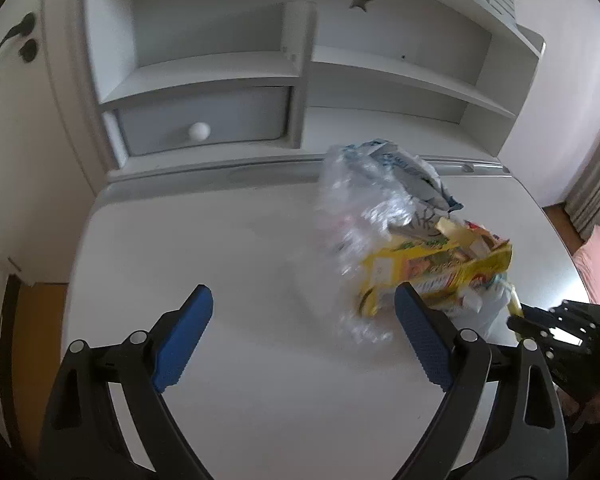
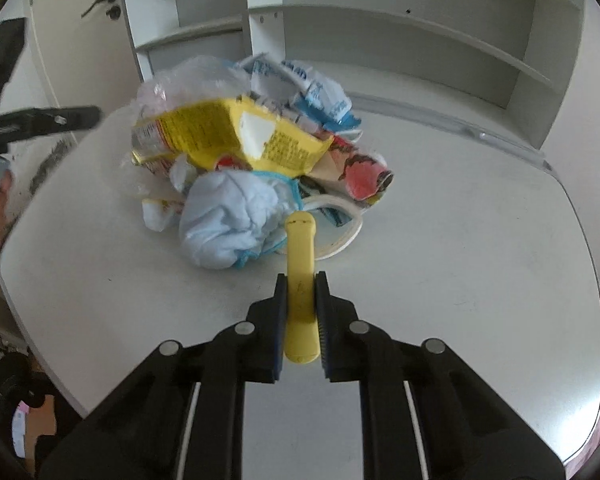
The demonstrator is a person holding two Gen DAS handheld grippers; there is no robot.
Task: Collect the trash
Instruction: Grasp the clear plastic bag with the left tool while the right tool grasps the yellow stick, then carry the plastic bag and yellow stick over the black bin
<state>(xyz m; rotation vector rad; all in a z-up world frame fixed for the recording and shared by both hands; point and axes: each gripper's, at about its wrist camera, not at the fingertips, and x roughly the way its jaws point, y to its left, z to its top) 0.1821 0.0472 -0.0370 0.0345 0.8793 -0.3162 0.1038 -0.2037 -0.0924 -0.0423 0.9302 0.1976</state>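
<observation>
A heap of trash lies on the white table: a yellow snack packet, a light blue crumpled wad, clear plastic film, blue-and-white wrappers and a red-printed wrapper. My right gripper is shut on a yellow plastic handle, whose far end touches the heap beside the wad. In the left wrist view the same heap sits right of centre. My left gripper stands open above the bare table, with its right blue pad close to the yellow packet.
A white shelf unit with a knobbed drawer stands at the table's back edge. A white door is on the left. A pale cord loop lies by the heap. The right gripper shows at the right edge of the left wrist view.
</observation>
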